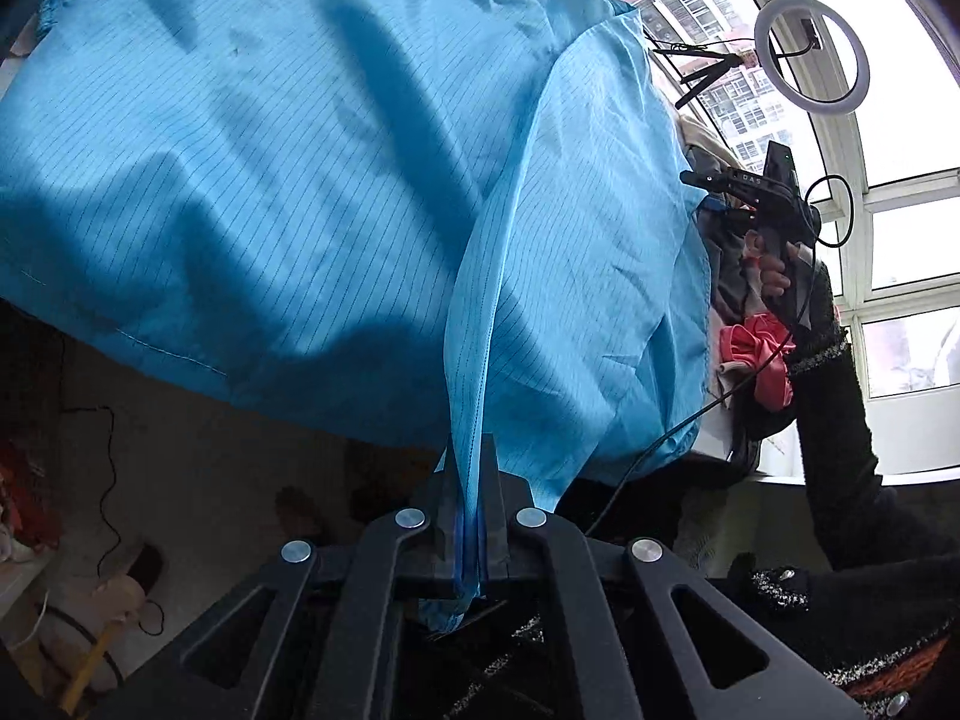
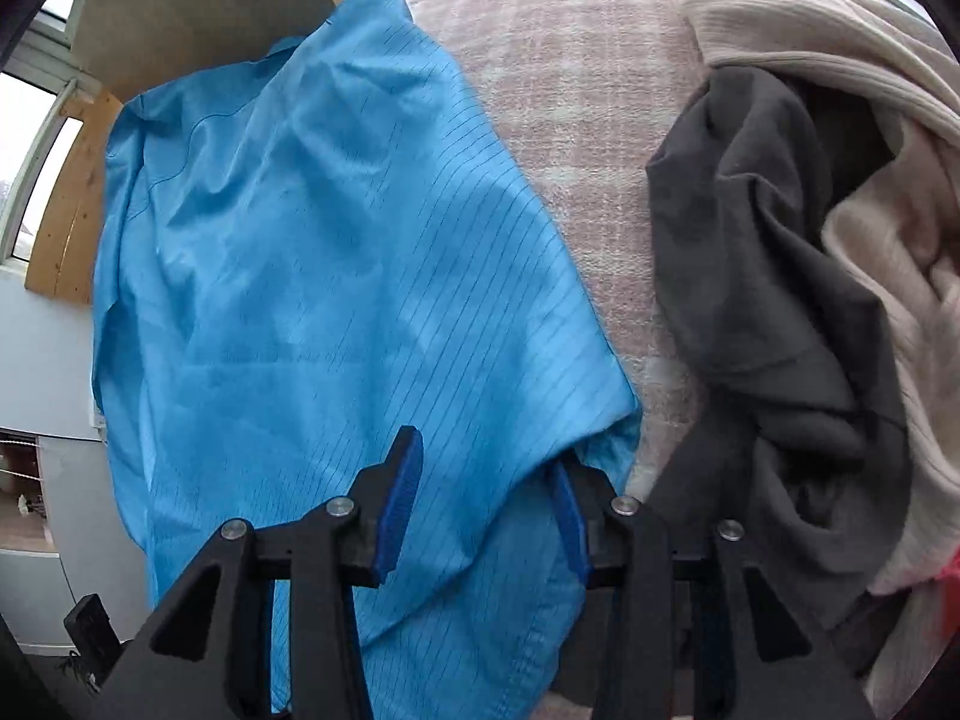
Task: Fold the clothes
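Here we hold a blue garment [image 1: 336,192] by one edge over the surface [image 2: 576,90].
Our left gripper [image 1: 468,516] has its fingers clenched on a folded hem of the blue cloth, which hangs up and away from it. Our right gripper [image 2: 480,510] has its fingers [image 2: 399,498] parted, released, with the near corner of the garment lying loose between them. To the right sit a grey garment [image 2: 774,276] and a cream sweater [image 2: 870,138], heaped together.
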Tool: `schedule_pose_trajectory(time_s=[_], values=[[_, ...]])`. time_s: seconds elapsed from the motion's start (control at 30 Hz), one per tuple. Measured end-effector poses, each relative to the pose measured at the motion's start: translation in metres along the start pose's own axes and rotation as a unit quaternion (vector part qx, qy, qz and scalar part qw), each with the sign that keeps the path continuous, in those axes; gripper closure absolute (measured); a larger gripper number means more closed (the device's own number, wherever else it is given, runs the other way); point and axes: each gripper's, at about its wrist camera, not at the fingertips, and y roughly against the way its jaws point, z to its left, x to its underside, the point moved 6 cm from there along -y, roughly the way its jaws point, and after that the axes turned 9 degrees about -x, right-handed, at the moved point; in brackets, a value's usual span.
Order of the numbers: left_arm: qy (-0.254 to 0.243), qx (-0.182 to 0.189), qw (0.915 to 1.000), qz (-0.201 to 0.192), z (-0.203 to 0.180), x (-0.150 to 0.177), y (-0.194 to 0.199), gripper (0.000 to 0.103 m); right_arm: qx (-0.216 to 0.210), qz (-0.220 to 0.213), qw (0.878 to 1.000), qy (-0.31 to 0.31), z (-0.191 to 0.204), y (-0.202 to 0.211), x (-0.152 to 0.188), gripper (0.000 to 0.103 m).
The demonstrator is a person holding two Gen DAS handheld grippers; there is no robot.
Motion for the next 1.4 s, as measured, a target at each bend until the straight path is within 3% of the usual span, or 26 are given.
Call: schedule_pose_trajectory(time_s=[0.03, 0.17, 0.23, 0.33, 0.47, 0.53, 0.63, 0.67, 0.8, 0.93, 0.97, 1.0, 1.07, 1.17, 1.23, 1.3, 1.4], values=[[-0.004, -0.003, 1.0000, 0.001, -0.001, 0.002, 0.001, 0.103, -0.005, -0.004, 1.000, 0.007, 0.003, -0.003, -0.002, 0.102], [-0.028, -0.020, 0.9994, -0.003, -0.016, 0.014, 0.008, 0.102, 0.016, -0.022, 0.999, 0.045, 0.010, 0.022, -0.007, 0.102], [-0.074, -0.066, 0.9950, -0.015, -0.028, 0.021, 0.008, 0.099, 0.046, -0.039, 0.997, 0.055, 0.006, 0.042, -0.017, 0.102], [-0.142, -0.175, 0.9739, -0.022, -0.032, 0.026, -0.010, 0.092, 0.089, -0.072, 0.992, 0.054, -0.004, 0.069, -0.034, 0.101], [-0.176, -0.245, 0.9533, -0.016, -0.028, 0.025, -0.025, 0.091, 0.092, -0.034, 0.995, 0.031, -0.009, 0.048, -0.032, 0.101], [-0.199, -0.233, 0.9514, -0.030, -0.044, 0.029, -0.021, 0.091, 0.080, -0.031, 0.996, 0.031, -0.006, 0.046, -0.025, 0.096], [-0.252, -0.189, 0.9476, -0.053, -0.084, 0.042, -0.020, 0.068, 0.061, -0.027, 0.997, 0.030, -0.002, 0.042, -0.013, 0.086], [-0.277, -0.174, 0.9432, -0.057, -0.101, 0.048, -0.025, 0.062, 0.056, -0.026, 0.998, 0.029, 0.000, 0.041, -0.009, 0.086], [-0.366, -0.125, 0.9209, -0.045, -0.177, 0.074, -0.070, 0.062, 0.036, -0.021, 0.999, 0.014, -0.001, 0.042, 0.003, 0.086], [-0.425, -0.144, 0.8931, -0.025, -0.212, 0.086, -0.110, 0.062, 0.011, 0.007, 1.000, -0.006, 0.002, 0.047, 0.024, 0.082], [-0.426, -0.135, 0.8946, -0.015, -0.213, 0.089, -0.111, 0.064, 0.011, 0.019, 1.000, -0.006, 0.005, 0.055, 0.036, 0.082], [-0.416, -0.111, 0.9026, -0.001, -0.211, 0.093, -0.104, 0.065, 0.010, 0.030, 0.999, -0.005, 0.008, 0.063, 0.048, 0.082], [-0.400, -0.089, 0.9123, -0.006, -0.201, 0.092, -0.085, 0.064, -0.029, 0.042, 0.998, 0.023, 0.029, 0.094, 0.080, 0.082], [-0.377, -0.067, 0.9232, -0.030, -0.184, 0.088, -0.054, 0.062, -0.112, 0.032, 0.991, 0.069, 0.059, 0.154, 0.127, 0.082], [-0.358, -0.069, 0.9308, -0.025, -0.175, 0.081, -0.062, 0.062, -0.124, -0.004, 0.990, 0.063, 0.062, 0.180, 0.139, 0.082], [-0.354, -0.083, 0.9313, -0.017, -0.173, 0.077, -0.085, 0.062, -0.082, -0.024, 0.994, 0.071, 0.062, 0.174, 0.135, 0.082], [-0.379, -0.114, 0.9183, -0.021, -0.176, 0.080, -0.114, 0.063, -0.048, -0.016, 0.997, 0.066, 0.058, 0.139, 0.120, 0.081]])
